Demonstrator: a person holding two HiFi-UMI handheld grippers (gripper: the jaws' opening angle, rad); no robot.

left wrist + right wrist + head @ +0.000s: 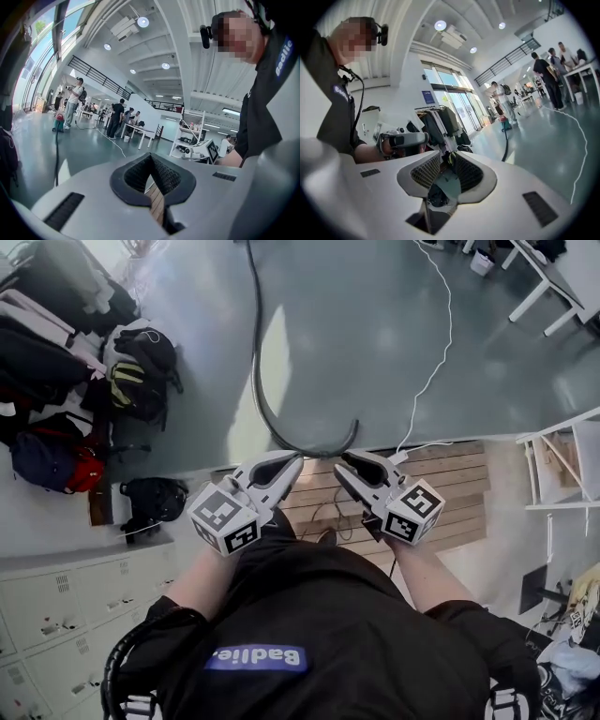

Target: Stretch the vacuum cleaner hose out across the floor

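Head view: two grippers are held side by side at chest height, tips pointing outward. The left gripper [296,460] has its fingers together at the tips with nothing between them. The right gripper [343,461] has its fingers a narrow gap apart and is also empty. One black vacuum hose [255,381] lies on the grey floor [375,334]. It runs in from the far edge and hooks round just beyond the edge of the wooden platform [450,484] under the person. One white cable [441,343] trails across the floor to the right of the hose, apart from it. A heap of bags [94,381] sits along the floor's left edge.

Both gripper views add what the head view does not show. One red and green vacuum cleaner [58,123] stands at the hose's far end, beside a standing person [73,103]. Only the right gripper view shows the left gripper from the side, with a rack of hanging clothes [440,124] behind it.
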